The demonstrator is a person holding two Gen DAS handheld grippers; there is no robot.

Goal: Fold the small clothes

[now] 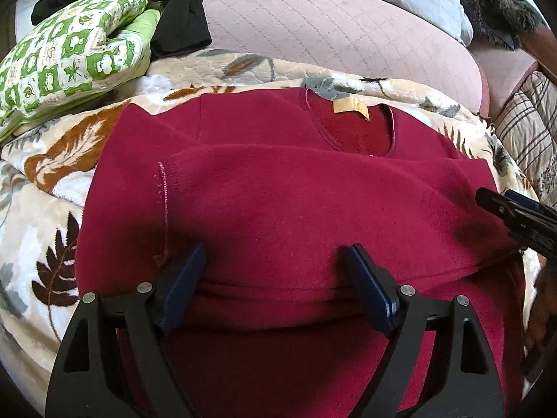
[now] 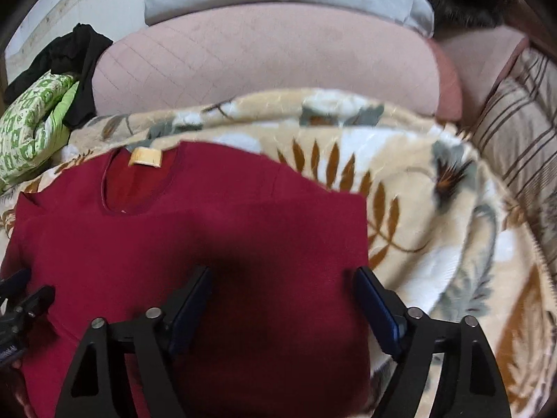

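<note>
Both hand-held grippers, left (image 1: 275, 249) and right (image 2: 282, 273), spread wide, empty, over red sweater (image 1: 278, 191); sleeve seam (image 1: 163, 202) only in left view

Right gripper (image 2: 280, 299) jaws stand apart over the dark red fleece top (image 2: 174, 244), which lies flat on the cream leaf-patterned plush blanket (image 2: 435, 209). Yellow neck label (image 2: 145, 157) lies ahead, left of the jaws.

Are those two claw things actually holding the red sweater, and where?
Nothing is held. Both the left gripper and right gripper have their jaws open above the red sweater, gripping no part.
</note>
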